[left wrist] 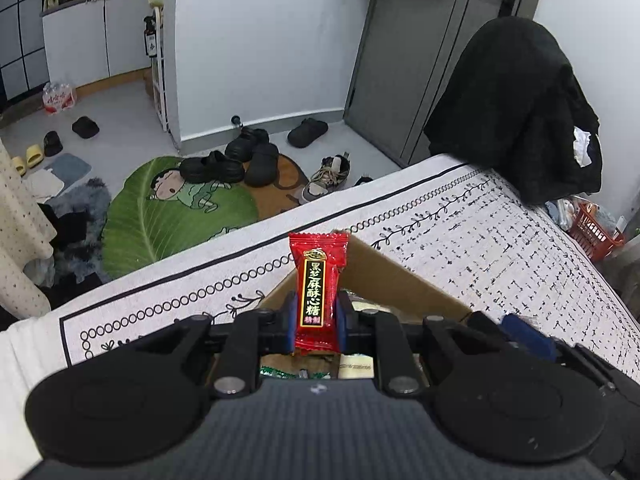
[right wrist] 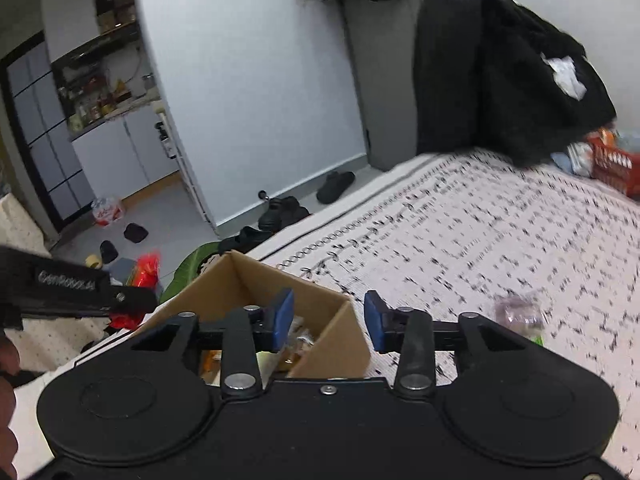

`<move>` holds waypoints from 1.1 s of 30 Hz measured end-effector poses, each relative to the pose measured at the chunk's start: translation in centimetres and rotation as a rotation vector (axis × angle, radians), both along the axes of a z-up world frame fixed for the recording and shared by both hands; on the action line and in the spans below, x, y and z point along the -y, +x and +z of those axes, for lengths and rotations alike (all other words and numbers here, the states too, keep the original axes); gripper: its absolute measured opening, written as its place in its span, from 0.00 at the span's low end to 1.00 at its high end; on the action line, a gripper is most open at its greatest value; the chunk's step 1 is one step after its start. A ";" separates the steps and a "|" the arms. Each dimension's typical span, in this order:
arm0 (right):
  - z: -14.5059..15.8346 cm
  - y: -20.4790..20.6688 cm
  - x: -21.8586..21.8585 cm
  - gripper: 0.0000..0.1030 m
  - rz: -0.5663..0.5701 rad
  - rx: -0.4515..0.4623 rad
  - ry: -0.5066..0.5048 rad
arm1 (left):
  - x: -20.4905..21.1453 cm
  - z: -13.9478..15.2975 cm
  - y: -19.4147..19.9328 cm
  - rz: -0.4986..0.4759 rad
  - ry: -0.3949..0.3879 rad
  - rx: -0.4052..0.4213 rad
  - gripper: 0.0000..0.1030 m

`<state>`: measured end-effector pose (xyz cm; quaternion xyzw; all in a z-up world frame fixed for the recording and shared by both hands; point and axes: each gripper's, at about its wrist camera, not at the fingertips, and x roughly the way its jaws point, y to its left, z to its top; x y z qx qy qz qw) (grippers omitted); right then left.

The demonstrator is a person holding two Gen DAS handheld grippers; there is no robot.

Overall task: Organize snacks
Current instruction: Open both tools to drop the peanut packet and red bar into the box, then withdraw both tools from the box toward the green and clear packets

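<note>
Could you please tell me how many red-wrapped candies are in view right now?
1. The red candy is pinched upright in the left gripper, above the cardboard box. More may lie hidden among the wrappers inside the box.

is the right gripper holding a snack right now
No, the right gripper is open and empty above the cardboard box.

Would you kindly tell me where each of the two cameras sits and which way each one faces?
Left wrist: sits on the left tongs, looking forward over the cardboard box and patterned cloth toward the door; its own fingers clamp an upright red candy.
Right wrist: sits on the right tongs, open above the box, facing the same wall; the left tongs with the candy and part of a hand show at left.
Shared: box, cloth, black-draped chair, shoes.
</note>
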<state>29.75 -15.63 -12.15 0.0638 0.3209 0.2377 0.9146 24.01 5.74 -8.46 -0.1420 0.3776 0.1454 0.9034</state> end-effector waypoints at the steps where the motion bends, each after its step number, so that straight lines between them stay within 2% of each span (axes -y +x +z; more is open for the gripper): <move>1: -0.1 0.1 0.3 0.43 -0.009 -0.009 0.004 | -0.1 -0.2 0.1 -0.004 -0.003 -0.004 0.18; 6: -0.3 0.3 1.1 0.55 -0.041 -0.021 0.002 | -0.2 -0.6 0.2 -0.015 -0.003 -0.023 0.22; 11: -0.2 0.4 1.9 0.76 -0.061 -0.015 0.003 | -0.4 -0.7 0.2 0.015 0.009 -0.040 0.29; 13: -0.1 0.3 2.1 0.78 -0.062 -0.011 0.000 | -0.3 -0.6 0.2 0.010 0.007 -0.040 0.34; 15: 0.0 0.3 2.4 0.79 -0.060 -0.011 -0.006 | 0.0 -0.4 0.3 0.006 0.017 -0.041 0.45; 18: 0.2 0.3 2.9 0.80 -0.067 -0.008 -0.018 | 0.6 -0.3 0.3 0.004 0.030 -0.046 0.55; 22: 0.4 0.4 3.6 0.86 -0.085 -0.006 -0.024 | 1.5 -0.3 0.2 -0.004 0.046 -0.055 0.68; 25: 0.6 0.4 4.3 0.87 -0.090 0.001 -0.027 | 2.3 -0.1 0.2 -0.016 0.055 -0.047 0.76; 30: 0.7 0.7 6.0 0.91 -0.105 0.006 -0.013 | 3.6 0.1 0.2 -0.013 0.063 -0.017 0.97; 33: 1.0 0.7 6.9 0.91 -0.126 0.019 -0.023 | 4.5 0.4 0.3 -0.027 0.069 0.004 1.00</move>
